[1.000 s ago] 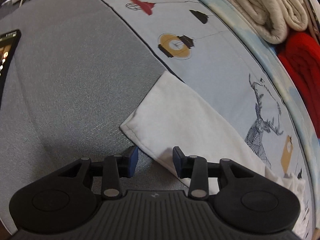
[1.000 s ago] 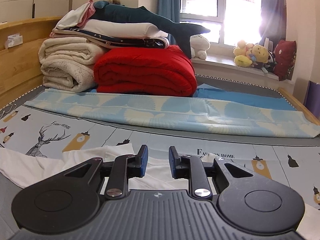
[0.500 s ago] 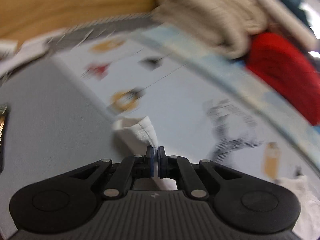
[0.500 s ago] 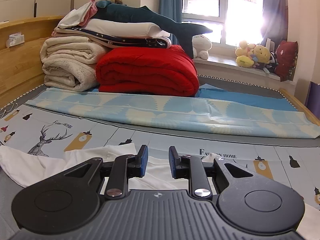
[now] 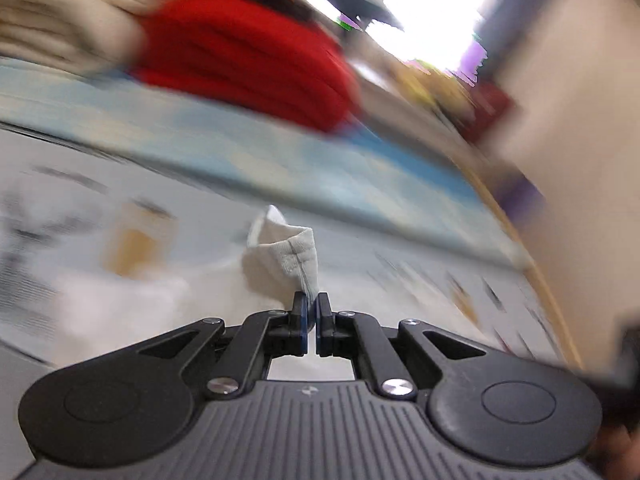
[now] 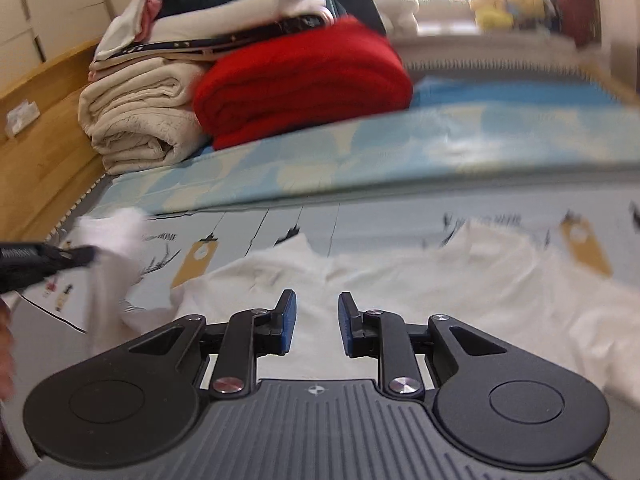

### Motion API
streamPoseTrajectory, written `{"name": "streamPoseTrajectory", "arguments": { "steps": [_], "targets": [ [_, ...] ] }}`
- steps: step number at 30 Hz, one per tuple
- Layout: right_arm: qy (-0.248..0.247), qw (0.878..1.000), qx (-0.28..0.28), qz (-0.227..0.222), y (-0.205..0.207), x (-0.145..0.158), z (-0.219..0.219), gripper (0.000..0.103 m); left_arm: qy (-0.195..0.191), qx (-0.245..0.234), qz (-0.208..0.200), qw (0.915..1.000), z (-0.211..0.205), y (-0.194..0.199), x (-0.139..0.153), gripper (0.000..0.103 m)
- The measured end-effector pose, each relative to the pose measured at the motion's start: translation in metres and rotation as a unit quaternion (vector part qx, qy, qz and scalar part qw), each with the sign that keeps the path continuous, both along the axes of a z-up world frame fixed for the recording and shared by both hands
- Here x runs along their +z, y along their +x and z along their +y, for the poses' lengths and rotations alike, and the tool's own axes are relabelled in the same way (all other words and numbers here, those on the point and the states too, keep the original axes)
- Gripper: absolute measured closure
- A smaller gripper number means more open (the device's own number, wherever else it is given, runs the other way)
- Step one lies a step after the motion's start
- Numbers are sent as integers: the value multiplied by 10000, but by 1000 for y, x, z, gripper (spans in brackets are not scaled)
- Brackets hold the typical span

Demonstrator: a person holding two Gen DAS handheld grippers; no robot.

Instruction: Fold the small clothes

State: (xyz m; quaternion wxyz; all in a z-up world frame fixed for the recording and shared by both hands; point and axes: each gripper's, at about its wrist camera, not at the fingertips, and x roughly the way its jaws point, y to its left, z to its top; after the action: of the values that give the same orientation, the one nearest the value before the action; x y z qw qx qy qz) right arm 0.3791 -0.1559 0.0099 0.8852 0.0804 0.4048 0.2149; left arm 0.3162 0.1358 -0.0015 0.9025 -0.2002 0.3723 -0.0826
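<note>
Pinching a sleeve end of the white garment (image 5: 288, 260), the left gripper (image 5: 311, 312) has its jaws clamped on the cloth, which stands bunched just ahead of the fingertips — lifted off the printed sheet (image 6: 280, 224). On that sheet, in front of the red blanket (image 6: 300, 80), the garment's body lies spread beneath the right gripper (image 6: 313, 320) — jaws apart, gripping nothing.

A bedroom at home: folded red blanket (image 6: 300, 84) and window-sill plush toys (image 6: 496, 12).
</note>
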Motion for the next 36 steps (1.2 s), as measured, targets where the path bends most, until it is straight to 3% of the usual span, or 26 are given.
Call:
{"name": "streamPoseTrajectory", "arguments": {
  "steps": [2, 4, 7, 12, 15, 23, 26, 27, 29, 32, 36],
  "targets": [
    [265, 9991, -123, 322, 6, -8, -6, 78, 31, -509, 261, 9984, -28, 11, -9, 93],
    [427, 9971, -302, 554, 10, -15, -11, 77, 217, -470, 276, 9983, -33, 15, -11, 75],
    [526, 9936, -556, 828, 16, -25, -18, 70, 252, 31, 337, 9991, -8, 22, -15, 74],
    [565, 9867, -632, 1389, 25, -51, -13, 70, 501, 992, 517, 9925, 43, 33, -18, 74],
    [198, 9845, -700, 1593, 27, -68, -1, 70, 666, 1337, 542, 9873, 65, 36, -14, 74],
    [-383, 9807, -430, 1866, 36, -116, 30, 70, 580, 1735, 511, 9818, 98, 28, -7, 74],
    [-893, 9811, -240, 1700, 34, -124, 43, 71, 596, 1736, 499, 9817, 97, 26, -4, 74],
    [-960, 9815, -184, 1647, 34, -124, 44, 72, 609, 1745, 491, 9815, 97, 26, -3, 74],
    [-991, 9825, -116, 1573, 33, -120, 47, 97, 630, 1774, 476, 9810, 97, 25, -1, 74],
    [-714, 9875, -124, 1399, 32, -98, 46, 98, 670, 1906, 457, 9783, 100, 25, 0, 74],
    [132, 9969, -329, 709, 34, -37, 20, 98, 718, 2067, 444, 9747, 105, 25, 2, 75]
  ]
}}
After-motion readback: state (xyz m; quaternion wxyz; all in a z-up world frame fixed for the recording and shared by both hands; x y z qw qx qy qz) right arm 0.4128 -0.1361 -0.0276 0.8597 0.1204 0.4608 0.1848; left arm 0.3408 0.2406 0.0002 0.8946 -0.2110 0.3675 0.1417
